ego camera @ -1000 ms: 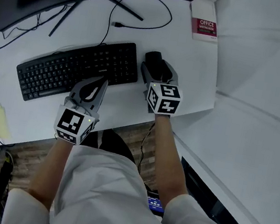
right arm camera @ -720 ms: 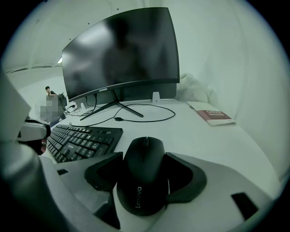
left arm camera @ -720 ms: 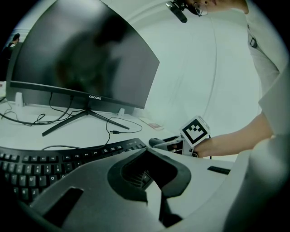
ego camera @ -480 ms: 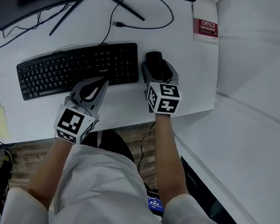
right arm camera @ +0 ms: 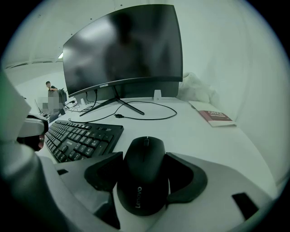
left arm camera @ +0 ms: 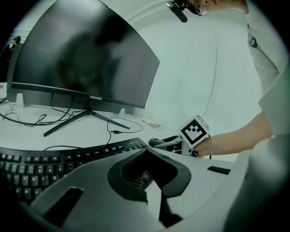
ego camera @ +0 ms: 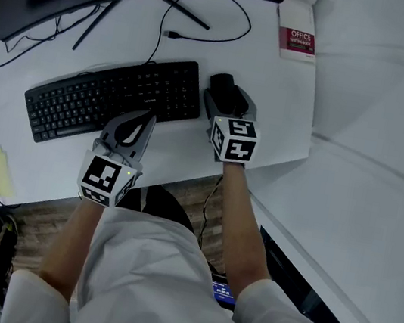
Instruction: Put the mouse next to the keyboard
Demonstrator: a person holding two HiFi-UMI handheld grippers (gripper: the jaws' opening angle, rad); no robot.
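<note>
Very little has shifted. The right gripper point(ego camera: 229, 100), its jaws closed around the black computer mouse point(ego camera: 221, 83), has swung its rear end a touch. Its white cube with black square markers point(ego camera: 233, 139) has drifted slightly toward the black keyboard point(ego camera: 112, 100) and a little farther in over the white desk point(ego camera: 275, 92). The person's bare right forearm point(ego camera: 237, 216) has followed it across.

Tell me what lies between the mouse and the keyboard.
A narrow strip of bare desk, plus the right gripper's jaw hugging the mouse on the keyboard side. The right gripper view shows it best.
</note>
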